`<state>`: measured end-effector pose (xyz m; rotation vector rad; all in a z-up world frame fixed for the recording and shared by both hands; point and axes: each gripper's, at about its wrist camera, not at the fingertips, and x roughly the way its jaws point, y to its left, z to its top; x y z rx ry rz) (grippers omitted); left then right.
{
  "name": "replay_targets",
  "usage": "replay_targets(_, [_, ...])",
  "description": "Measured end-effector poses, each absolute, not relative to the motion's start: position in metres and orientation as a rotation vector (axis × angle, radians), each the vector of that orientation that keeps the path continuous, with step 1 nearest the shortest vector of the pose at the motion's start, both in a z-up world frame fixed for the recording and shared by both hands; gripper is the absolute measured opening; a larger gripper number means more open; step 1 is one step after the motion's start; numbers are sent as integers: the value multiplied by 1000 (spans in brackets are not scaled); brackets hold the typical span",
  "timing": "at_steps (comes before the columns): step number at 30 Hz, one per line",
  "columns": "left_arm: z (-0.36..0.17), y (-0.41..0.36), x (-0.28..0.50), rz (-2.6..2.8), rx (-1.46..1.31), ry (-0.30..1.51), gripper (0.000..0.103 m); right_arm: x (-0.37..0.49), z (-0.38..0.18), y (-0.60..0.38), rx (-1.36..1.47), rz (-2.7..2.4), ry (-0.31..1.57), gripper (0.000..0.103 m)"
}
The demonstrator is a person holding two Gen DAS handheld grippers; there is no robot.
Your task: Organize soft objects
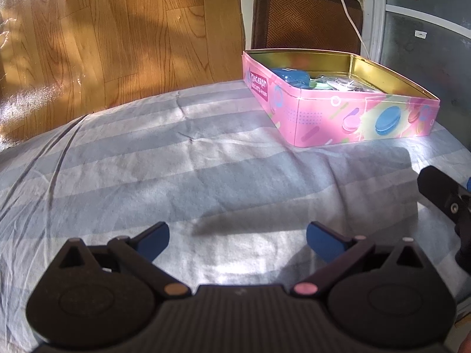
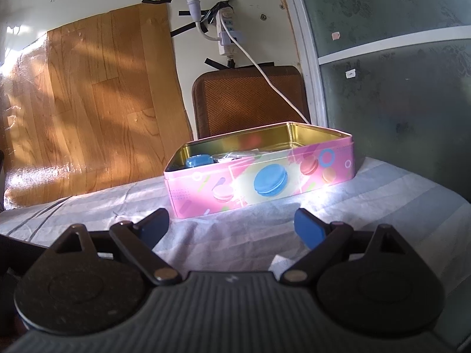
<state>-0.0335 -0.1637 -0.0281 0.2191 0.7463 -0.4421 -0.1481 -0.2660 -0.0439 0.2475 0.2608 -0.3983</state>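
while both tools hover over the striped bedsheet [image 1: 147, 158], the pink macaron tin [image 2: 259, 182] is the landmark: lid off, sitting on the sheet in front of a brown woven cushion [image 2: 250, 100]. left gripper [image 1: 237, 239] has fingers spread wide, nothing between them, well short of the tin and to its left side. right gripper [image 2: 231, 226] also spread wide and empty, near the tin's long front wall, roughly centred on it. inside the tin: a blue soft item [image 1: 290, 76] at the left end, a pale green piece and a clear crinkly packet [image 1: 341, 83] beside it toward the middle; exact contents too small to tell. no loose soft objects visible on the sheet near the tin, so sorting looks close to done, or the next item is out of view. judgement for the step: keep fingers apart, approach from above the rim, not through the wall, avoid nudging the tin since the sheet is soft and it could slide. pinch soft stuff lightly, mid-body.
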Motion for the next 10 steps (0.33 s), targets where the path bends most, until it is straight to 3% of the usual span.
replay_targets(10, [-26, -168, -32, -502, 202, 733, 103, -149, -45, -263, 244, -410, 263, 94])
